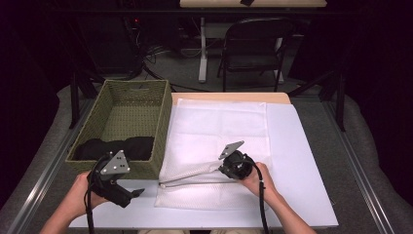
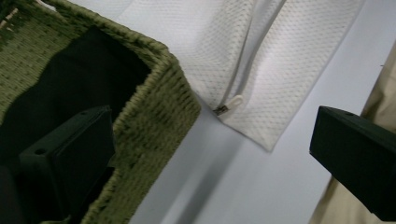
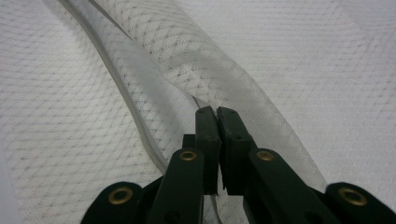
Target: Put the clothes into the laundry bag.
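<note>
Right gripper [image 3: 217, 112] pinches mesh bag [image 1: 219, 131] (left gripper [image 2: 210, 154] spread).

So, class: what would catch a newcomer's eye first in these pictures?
Probably the white mesh bag spread across the table, with the right gripper shut on its lifted edge near the zipper. Next, the green woven basket at the left, holding dark cloth, with the open left gripper just in front.
</note>
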### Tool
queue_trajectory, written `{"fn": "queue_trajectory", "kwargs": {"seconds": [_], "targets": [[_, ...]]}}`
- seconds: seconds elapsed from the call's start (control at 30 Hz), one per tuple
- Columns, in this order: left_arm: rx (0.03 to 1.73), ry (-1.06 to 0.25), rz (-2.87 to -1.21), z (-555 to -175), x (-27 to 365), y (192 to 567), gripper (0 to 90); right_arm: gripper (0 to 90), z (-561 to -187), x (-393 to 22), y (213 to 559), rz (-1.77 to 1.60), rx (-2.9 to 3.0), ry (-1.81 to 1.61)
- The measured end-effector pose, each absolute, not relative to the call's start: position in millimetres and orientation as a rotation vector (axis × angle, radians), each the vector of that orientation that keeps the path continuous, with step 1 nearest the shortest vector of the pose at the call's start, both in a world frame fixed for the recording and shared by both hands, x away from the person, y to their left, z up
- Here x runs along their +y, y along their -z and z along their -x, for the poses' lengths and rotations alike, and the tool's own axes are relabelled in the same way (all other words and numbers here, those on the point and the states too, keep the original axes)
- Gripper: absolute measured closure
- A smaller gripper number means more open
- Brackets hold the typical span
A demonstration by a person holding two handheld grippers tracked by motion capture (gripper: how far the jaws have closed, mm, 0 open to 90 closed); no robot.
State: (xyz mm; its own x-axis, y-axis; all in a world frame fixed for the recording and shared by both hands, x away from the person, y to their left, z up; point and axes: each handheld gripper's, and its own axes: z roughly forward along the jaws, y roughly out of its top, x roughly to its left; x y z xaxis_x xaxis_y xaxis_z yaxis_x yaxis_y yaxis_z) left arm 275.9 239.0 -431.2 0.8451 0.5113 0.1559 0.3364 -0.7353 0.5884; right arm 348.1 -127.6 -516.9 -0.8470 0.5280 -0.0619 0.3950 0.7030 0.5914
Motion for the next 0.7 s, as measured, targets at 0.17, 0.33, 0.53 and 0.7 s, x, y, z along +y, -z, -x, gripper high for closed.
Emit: {"fn": "queue_trajectory", "kwargs": {"seconds": [0.17, 0.33, 0.53, 0.7], "targets": [[0.564, -0.408, -2.534, -287.9, 240.8, 421.1, 0.2, 87.5, -348.2, -127.9, 518.9, -0.746, 2.689, -0.851], [0.530, -0.429, -2.561, -300.0, 239.8, 412.0, 0.2, 87.5, -347.4, -127.3, 519.5, -0.735, 2.687, -0.838], [0.450, -0.453, -2.607, -316.9, 239.9, 400.1, 0.2, 87.5, -347.4, -127.8, 519.4, -0.735, 2.686, -0.841], [0.455, -0.503, -2.640, -335.5, 241.5, 389.8, 0.3, 87.5, -347.1, -128.2, 519.7, -0.748, 2.685, -0.840]]}}
